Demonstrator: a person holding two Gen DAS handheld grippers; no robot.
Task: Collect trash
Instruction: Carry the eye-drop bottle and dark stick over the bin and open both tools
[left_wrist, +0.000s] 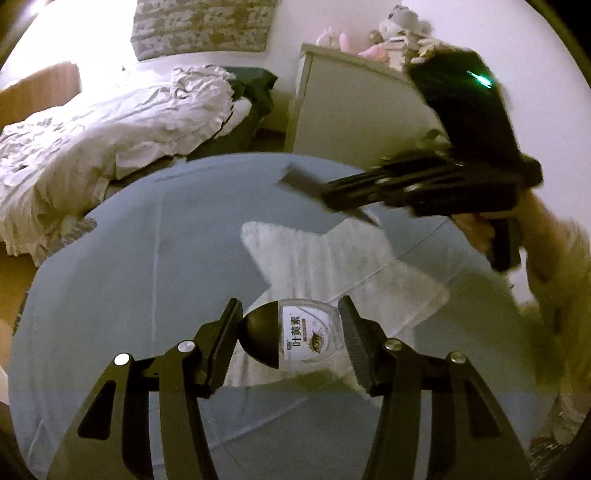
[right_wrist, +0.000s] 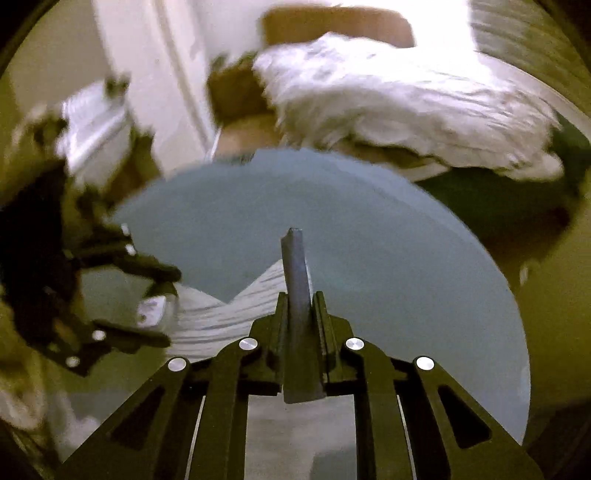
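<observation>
Bottle (left_wrist: 295, 334) sits sideways between the left gripper (left_wrist: 291, 339) jaws, dark rounded cap toward one pad, clear body w/ white printed label toward the other. Both pads look to be touching it, so the jaws are half-spread and pinching the bottle just over a white fuzzy star-shaped cushion (left_wrist: 332, 258). That cushion lies on a round grey-blue mat (left_wrist: 147, 277).

Right gripper (right_wrist: 299, 295) has its jaws pressed nearly together on a thin grey flat strip (right_wrist: 295, 266), which sticks out past the fingertips & runs back between the pads. Can't tell what the strip is made of. In the left wrist view the same gripper is above the mat's far side, blurred, w/ a person's hand (left_wrist: 554, 251) on its grip.

Rumpled white bedding (left_wrist: 110, 125) is piled beyond the mat, a white cabinet (left_wrist: 351, 110) w/ pink soft toys (left_wrist: 369, 44) on top stands near it.
</observation>
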